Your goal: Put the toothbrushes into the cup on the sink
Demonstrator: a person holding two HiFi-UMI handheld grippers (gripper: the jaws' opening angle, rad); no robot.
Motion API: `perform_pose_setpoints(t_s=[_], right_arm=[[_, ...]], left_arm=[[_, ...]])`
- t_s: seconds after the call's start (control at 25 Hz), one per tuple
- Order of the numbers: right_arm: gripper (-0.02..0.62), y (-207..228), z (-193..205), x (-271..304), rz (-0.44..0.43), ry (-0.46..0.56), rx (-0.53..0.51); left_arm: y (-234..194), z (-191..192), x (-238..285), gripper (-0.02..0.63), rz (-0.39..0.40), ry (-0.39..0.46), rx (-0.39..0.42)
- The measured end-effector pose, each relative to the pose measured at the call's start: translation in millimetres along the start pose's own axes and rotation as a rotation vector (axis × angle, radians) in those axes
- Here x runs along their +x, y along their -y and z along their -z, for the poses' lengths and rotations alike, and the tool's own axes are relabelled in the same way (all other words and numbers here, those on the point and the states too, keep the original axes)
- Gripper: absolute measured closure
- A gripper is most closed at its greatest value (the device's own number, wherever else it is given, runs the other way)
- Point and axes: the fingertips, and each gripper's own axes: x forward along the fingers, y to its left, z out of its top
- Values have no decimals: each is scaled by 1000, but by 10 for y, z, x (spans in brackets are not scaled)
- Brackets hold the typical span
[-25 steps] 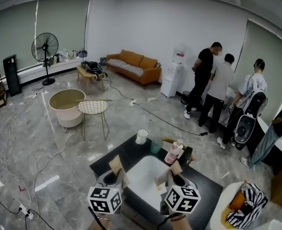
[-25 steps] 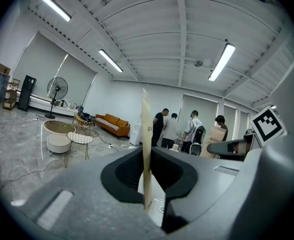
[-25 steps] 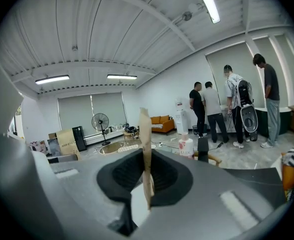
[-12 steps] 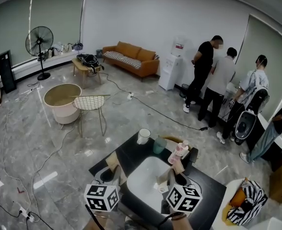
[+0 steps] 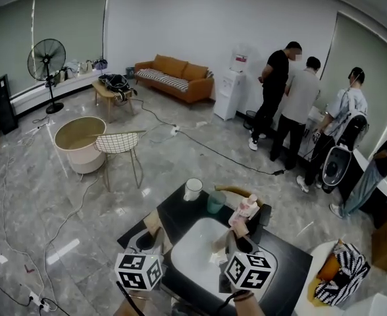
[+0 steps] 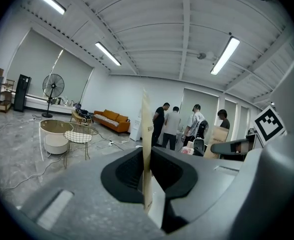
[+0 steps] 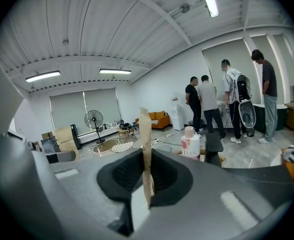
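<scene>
A white cup point(image 5: 193, 189) and a teal cup point(image 5: 215, 202) stand at the far edge of the black counter point(image 5: 174, 212), behind the white sink basin point(image 5: 193, 245). I cannot make out any toothbrush. My left gripper point(image 5: 156, 224) hovers over the basin's near left rim, and its tan pads point(image 6: 145, 134) are pressed together on nothing. Over the near right rim, my right gripper point(image 5: 237, 230) is also shut and empty, and its pads point(image 7: 146, 144) point toward a pink bottle point(image 7: 190, 143).
The pink bottle point(image 5: 245, 210) and a black holder point(image 5: 264, 214) stand right of the cups. A wire chair point(image 5: 118, 145) and a round tub point(image 5: 78, 143) are on the floor beyond, with cables. Several people point(image 5: 292, 104) stand at the far right. A striped bag point(image 5: 341, 278) lies near right.
Both grippers have drifted a little over the sink's near side with their jaws unchanged. The head view has shifted slightly, so the room sits a bit further left.
</scene>
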Motion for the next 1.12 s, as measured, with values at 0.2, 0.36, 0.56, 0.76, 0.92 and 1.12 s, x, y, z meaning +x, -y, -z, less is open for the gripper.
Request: perform_pose_setpoints(t_s=[0.2, 0.36, 0.56, 0.76, 0.92, 1.12], right_arm=[[564, 55, -24, 97, -1, -6, -2], [565, 80, -33, 169, -2, -10, -1], [565, 102, -13, 260, -1, -14, 9], [565, 183, -31, 396, -9, -20, 6], [565, 193, -21, 508, -20, -24, -1], [565, 157, -97, 660, -40, -18, -2]], left_arm=[[25, -6, 182, 564, 8, -4, 3], [21, -54, 273, 563, 14, 1, 17], [-18, -73, 378, 564, 17, 0, 36], [6, -96, 547, 564, 18, 1, 50], [-7, -58, 667, 563, 21, -6, 51], [-31, -7, 804, 565, 28, -18, 53]])
